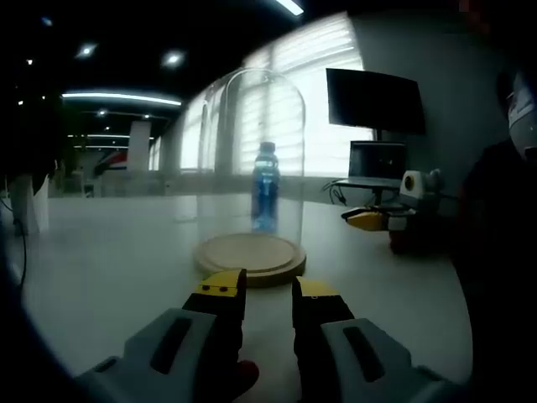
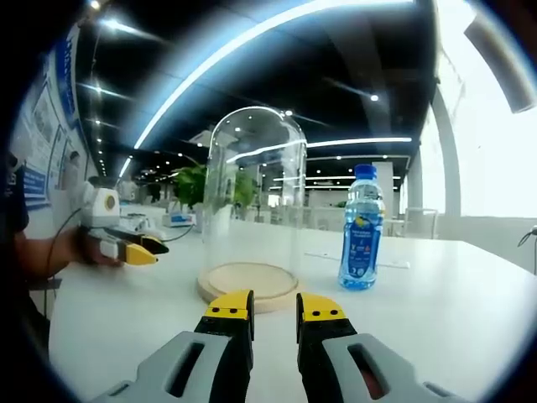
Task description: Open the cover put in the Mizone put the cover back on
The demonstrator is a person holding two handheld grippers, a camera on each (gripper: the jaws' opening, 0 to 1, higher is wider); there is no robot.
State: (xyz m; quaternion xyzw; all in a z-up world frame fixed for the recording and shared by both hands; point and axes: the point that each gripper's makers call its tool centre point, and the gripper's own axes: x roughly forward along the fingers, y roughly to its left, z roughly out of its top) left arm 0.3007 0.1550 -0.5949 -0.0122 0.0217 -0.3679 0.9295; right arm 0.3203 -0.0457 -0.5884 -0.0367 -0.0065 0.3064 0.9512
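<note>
Right gripper view puts my right gripper [image 2: 274, 312] low at centre, jaws narrow, nothing held; the glass cover [image 2: 254, 201] sits on its wooden base [image 2: 248, 284], Mizone bottle [image 2: 362, 228] right of it. My left gripper [image 1: 268, 296] likewise narrow.

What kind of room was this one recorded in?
Probably an open-plan office: a dark monitor on a stand, rows of ceiling strip lights, a long white table and blind-covered windows.
</note>
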